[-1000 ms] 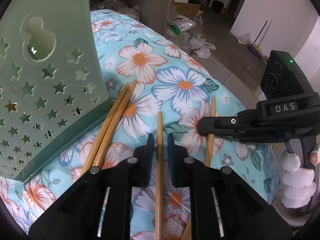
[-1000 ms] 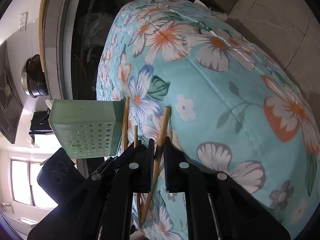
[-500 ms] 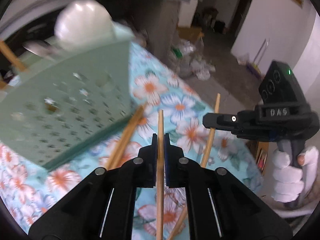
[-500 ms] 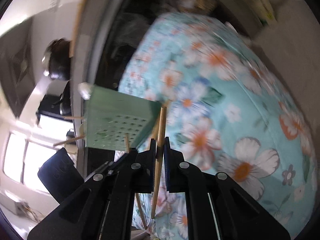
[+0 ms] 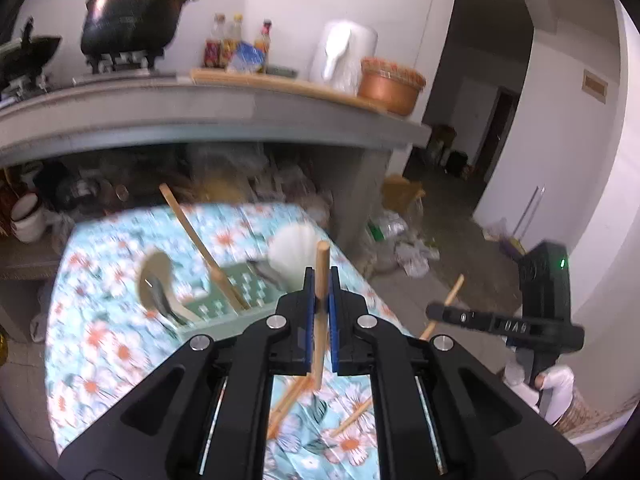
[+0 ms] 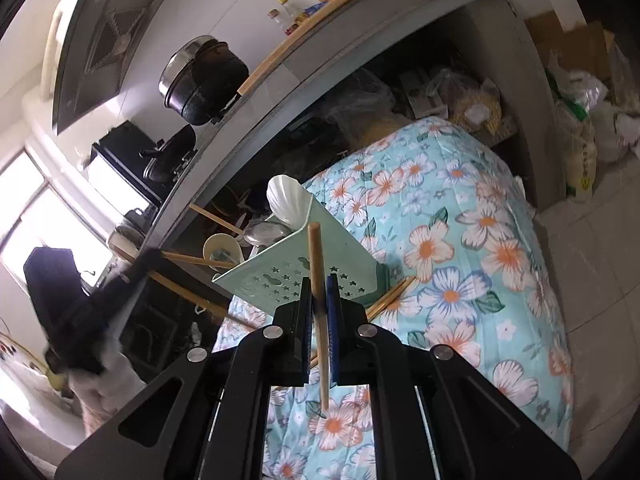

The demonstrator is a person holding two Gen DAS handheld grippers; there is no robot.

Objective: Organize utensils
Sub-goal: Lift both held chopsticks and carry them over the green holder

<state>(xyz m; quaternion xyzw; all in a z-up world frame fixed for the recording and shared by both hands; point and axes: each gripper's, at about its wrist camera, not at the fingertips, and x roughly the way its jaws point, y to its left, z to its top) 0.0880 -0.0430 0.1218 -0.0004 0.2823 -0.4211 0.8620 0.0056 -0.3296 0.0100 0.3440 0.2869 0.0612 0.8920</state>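
Both grippers are clamped tight, the left gripper [image 5: 319, 292] and the right gripper [image 6: 319, 300] each pinching one chopstick [image 5: 320, 304]. The green holder [image 6: 320, 256] stands at twelve o'clock; a thin stick could pivot and miss it.

Utensil holder [image 6: 316, 256] on the cloth-covered table [image 6: 480, 240], loose chopsticks [image 6: 390, 296] beside it (counter [image 5: 200, 108] behind).

Black lidded pot [image 5: 134, 12] and bottles [image 5: 236, 42], perhaps sauces, on counter [image 5: 224, 110].

Matt pale-green plastic utensil holder [image 6: 320, 256]; smooth light wooden chopsticks [image 6: 318, 280]; soft floral turquoise cloth [image 6: 460, 264]; glossy white plastic scoop [image 6: 286, 196].
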